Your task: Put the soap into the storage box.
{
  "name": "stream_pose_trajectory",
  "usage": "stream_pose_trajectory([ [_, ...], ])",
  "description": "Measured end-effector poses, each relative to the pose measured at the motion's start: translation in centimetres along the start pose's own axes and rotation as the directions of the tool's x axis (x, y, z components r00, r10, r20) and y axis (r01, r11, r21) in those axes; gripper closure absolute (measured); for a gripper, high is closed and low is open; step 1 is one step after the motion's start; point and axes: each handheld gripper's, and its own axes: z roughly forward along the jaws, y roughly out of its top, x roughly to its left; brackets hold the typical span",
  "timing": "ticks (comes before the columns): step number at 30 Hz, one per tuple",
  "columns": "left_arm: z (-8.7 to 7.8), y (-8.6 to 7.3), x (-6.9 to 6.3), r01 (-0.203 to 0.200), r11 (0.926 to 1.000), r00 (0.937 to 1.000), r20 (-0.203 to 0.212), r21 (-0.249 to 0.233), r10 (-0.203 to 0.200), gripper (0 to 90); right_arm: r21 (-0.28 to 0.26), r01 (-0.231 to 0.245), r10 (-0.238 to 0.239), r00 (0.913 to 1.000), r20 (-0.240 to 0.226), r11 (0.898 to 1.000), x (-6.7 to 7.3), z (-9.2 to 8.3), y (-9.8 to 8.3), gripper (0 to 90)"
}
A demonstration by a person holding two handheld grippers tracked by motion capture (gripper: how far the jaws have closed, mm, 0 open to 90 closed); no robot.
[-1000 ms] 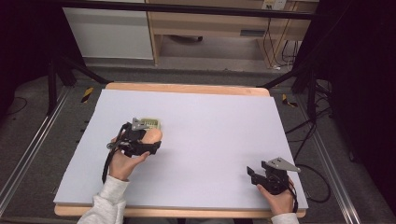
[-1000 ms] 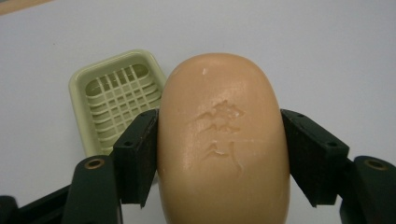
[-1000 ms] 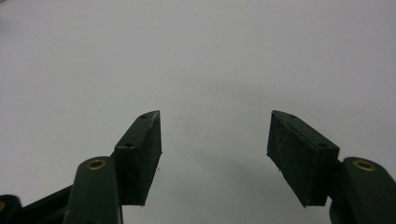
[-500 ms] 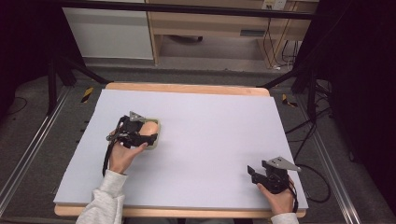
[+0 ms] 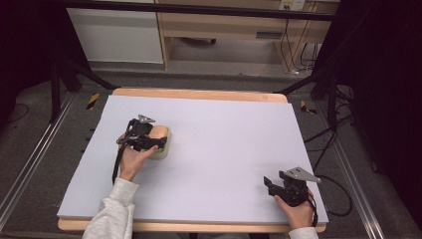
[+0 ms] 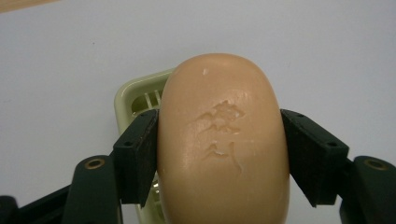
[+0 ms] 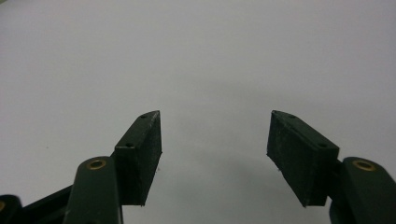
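We have the bar of soap (image 6: 223, 140) clamped between the jaws of our left tool (image 6: 219, 154), and over the last second the whole hand has travelled a little to the right and away from us, so that the soap now hangs directly above the pale green soap dish (image 6: 135, 95). A second ago the dish lay just beyond the tool with its ribbed floor open to the high view; now most of it is covered, and from above we see just its right rim (image 5: 167, 144) past the tool and the soap (image 5: 158, 132).

In the left gripper view the two black pads press the long sides of the bar — the stamped face turned up toward the camera, the dish's near corner and a few slots peeking out beneath and to the left. Whether the soap already rests on the dish or is held just clear of it, we cannot tell.

Our right tool (image 7: 215, 154) has not shifted: it sits at the near right corner of the tabletop (image 5: 234, 129), jaws spread wide with nothing between them, looking out over bare lavender surface. In the high view it lies well apart from the dish (image 5: 271, 185).

We judge the carry to be all but finished; what remains is to lower the bar squarely into the dish and let the left jaws part.
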Motion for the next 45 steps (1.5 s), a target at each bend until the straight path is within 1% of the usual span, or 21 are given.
stream_pose_trajectory([
  [2, 0.3, 0.0, 0.2, 0.005, 1.0, 1.0, -0.008, 0.004, -0.005, 31.8, 0.001, -0.002, 0.002, 1.0, -0.001, 1.0, 0.0, 0.0, 0.0, 35.5],
  [5, 0.6, 0.0, 0.6, 0.02, 0.9998, 0.9997, -0.012, -0.004, -0.02, 31.8, 0.004, -0.007, 0.007, 1.0, -0.006, 1.0, 0.1, 0.0, 0.0, 35.5],
  [7, 0.7, 0.0, 0.9, 0.025, 0.9997, 0.9996, -0.011, -0.002, -0.026, 31.8, 0.002, 0.0, 0.0, 1.0, -0.004, 1.0, 0.1, 0.1, 0.0, 35.5],
  [12, 1.2, 0.0, 1.3, 0.041, 0.9991, 0.999, -0.015, 0.003, -0.041, 31.8, 0.004, -0.005, 0.005, 1.0, -0.007, 1.0, 0.1, 0.1, 0.1, 35.6],
  [19, 1.9, 0.0, 1.4, 0.036, 0.9993, 0.9992, -0.016, 0.015, -0.035, 31.8, 0.005, -0.003, 0.003, 1.0, -0.007, 1.0, 0.1, 0.1, 0.1, 35.6],
  [26, 2.3, -0.2, 1.5, 0.044, 0.9986, 0.9989, -0.02, 0.03, -0.043, 31.8, 0.002, -0.004, 0.004, 1.0, -0.006, 1.0, 0.1, 0.1, 0.1, 35.7],
  [33, 2.8, -0.3, 1.4, 0.032, 0.9983, 0.9992, -0.024, 0.049, -0.031, 31.8, 0.002, -0.003, 0.003, 1.0, -0.006, 1.0, 0.1, 0.1, 0.1, 35.7],
  [40, 3.3, -0.6, 1.4, 0.036, 0.9972, 0.999, -0.027, 0.065, -0.034, 31.8, 0.004, -0.002, 0.002, 1.0, -0.006, 1.0, 0.1, 0.1, 0.1, 35.7],
  [45, 3.5, -0.6, 1.2, 0.027, 0.9967, 0.9993, -0.028, 0.077, -0.025, 31.8, 0.005, 0.0, 0.0, 1.0, -0.007, 1.0, 0.1, 0.1, 0.1, 35.5],
])
